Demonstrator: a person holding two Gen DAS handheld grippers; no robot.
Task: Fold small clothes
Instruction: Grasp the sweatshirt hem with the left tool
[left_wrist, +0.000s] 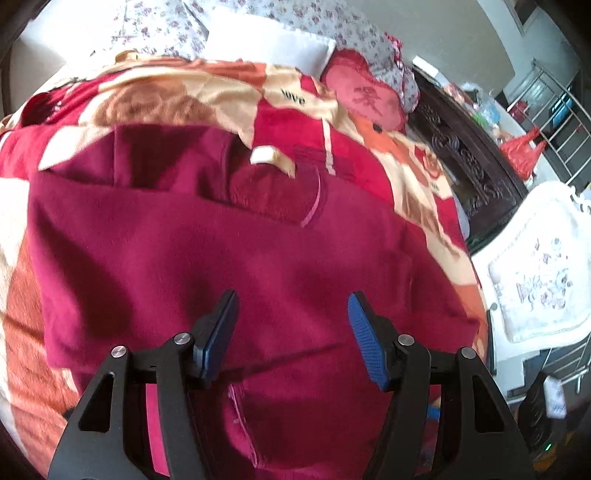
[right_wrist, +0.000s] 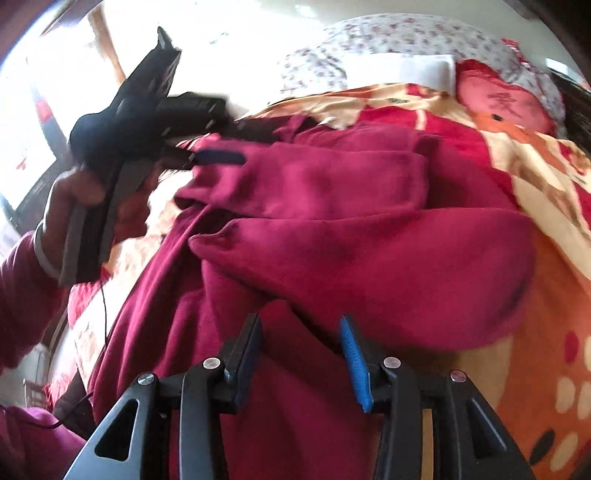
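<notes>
Item: one dark crimson fleece garment (left_wrist: 221, 251), soft and thick, spread over a bed covered by a red, orange and cream patterned plush blanket (left_wrist: 155, 92). In the left wrist view the garment lies fairly flat across the middle of the bed, with a cream label (left_wrist: 263, 154) showing at its far edge near the neck opening, and a thin pink seam line curving beside it. In the right wrist view its near portion is bunched, with a rounded fold (right_wrist: 369, 266) lying across the body cloth toward the right edge of the bed. Left hand-held gripper (left_wrist: 291, 321): black frame, blue ribbed pads, jaws standing apart above the garment with nothing between them; in the right wrist view it appears at the far left of the bed, gripped by a person's hand (right_wrist: 70, 206) in a crimson sleeve, its tips at or just above the garment's far edge, too blurred to tell contact. Right hand-held gripper (right_wrist: 301, 350): same build, jaws apart over the garment, pads not pressing on cloth. At the head of the bed: a white floral-print pillow (left_wrist: 332, 26), a plain white cushion (left_wrist: 266, 44), and a red heart-shaped cushion (left_wrist: 364, 99). Beside the right edge: dark carved wooden furniture (left_wrist: 465, 166).
</notes>
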